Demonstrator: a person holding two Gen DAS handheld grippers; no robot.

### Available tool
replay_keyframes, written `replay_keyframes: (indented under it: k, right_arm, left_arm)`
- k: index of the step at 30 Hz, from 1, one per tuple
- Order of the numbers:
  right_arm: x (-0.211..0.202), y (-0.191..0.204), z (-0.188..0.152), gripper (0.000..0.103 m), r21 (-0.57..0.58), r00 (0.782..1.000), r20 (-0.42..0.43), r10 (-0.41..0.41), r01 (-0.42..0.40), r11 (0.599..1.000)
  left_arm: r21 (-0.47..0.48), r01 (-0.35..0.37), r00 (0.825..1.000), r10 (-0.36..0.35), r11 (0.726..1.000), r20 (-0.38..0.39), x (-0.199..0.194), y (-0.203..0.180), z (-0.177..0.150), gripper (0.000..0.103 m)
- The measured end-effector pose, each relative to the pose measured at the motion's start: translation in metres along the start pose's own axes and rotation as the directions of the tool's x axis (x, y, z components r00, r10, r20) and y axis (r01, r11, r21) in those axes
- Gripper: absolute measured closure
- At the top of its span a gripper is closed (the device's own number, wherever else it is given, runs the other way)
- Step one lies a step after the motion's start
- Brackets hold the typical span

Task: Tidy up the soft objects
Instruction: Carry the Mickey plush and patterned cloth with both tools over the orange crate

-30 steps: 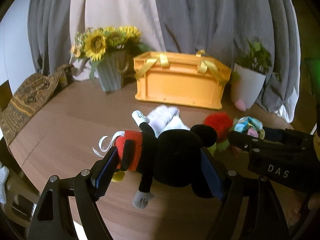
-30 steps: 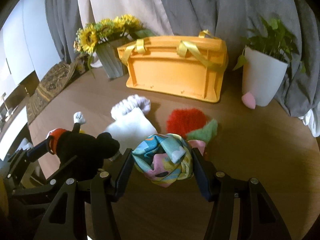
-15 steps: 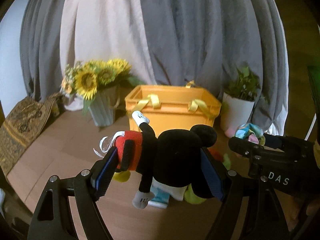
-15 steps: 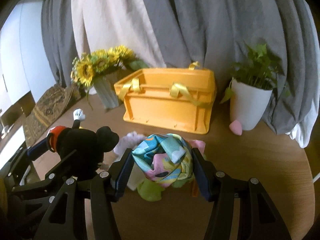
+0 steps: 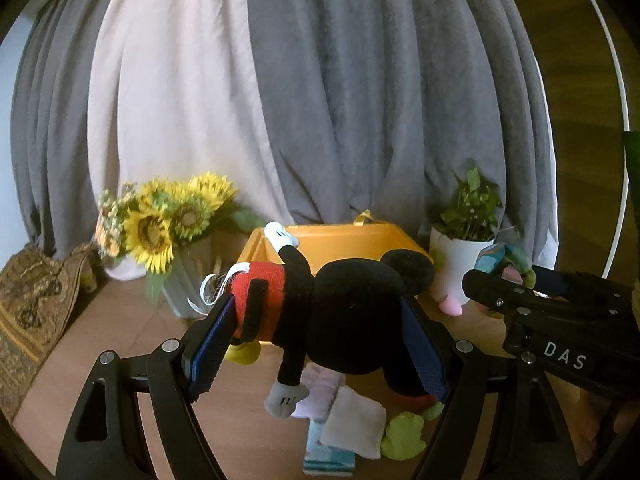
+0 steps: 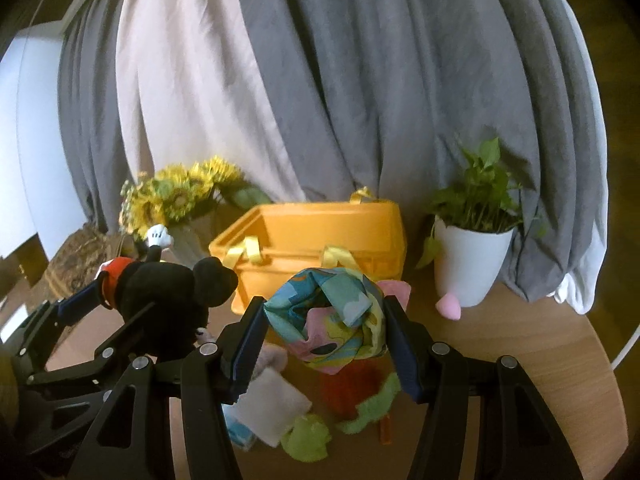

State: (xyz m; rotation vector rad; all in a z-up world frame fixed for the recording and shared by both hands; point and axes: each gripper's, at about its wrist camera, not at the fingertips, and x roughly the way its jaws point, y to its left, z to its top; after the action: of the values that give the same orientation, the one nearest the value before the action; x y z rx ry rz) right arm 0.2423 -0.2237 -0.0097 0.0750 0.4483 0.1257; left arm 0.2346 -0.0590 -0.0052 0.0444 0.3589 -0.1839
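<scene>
- Your left gripper (image 5: 316, 344) pinches a fuzzy black mouse plush (image 5: 340, 320) with a red knit body; its ribbed blue pads (image 5: 210, 350) press both flanks and the toy hangs crosswise, limbs dangling
- Your right gripper (image 6: 326, 340) is clamped on a bundled, silky pastel scarf (image 6: 328, 316), crumpled into a ball between the fingers
- Both loads are held above the wooden table (image 6: 520, 360), in front of the rigid orange plastic crate (image 6: 320, 236) with yellow ribbon handles
- Below on the table lie a folded white cloth (image 5: 352, 424), a shaggy red and lime piece (image 6: 356, 396) and a small blue item (image 5: 328, 460)
- Sunflowers (image 5: 160, 220) stand left of the crate, a white potted plant (image 6: 468, 264) right
</scene>
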Motion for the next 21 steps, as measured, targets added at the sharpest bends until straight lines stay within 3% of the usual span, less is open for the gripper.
replay_keyframes:
  k: [21]
  right_arm:
    - [0.037,0.0,0.064,0.044,0.008,0.988,0.142,-0.065,0.065,0.998]
  left_arm:
    - [0.061,0.032,0.991,-0.04,0.998,0.125,0.064,0.014,0.064,0.023]
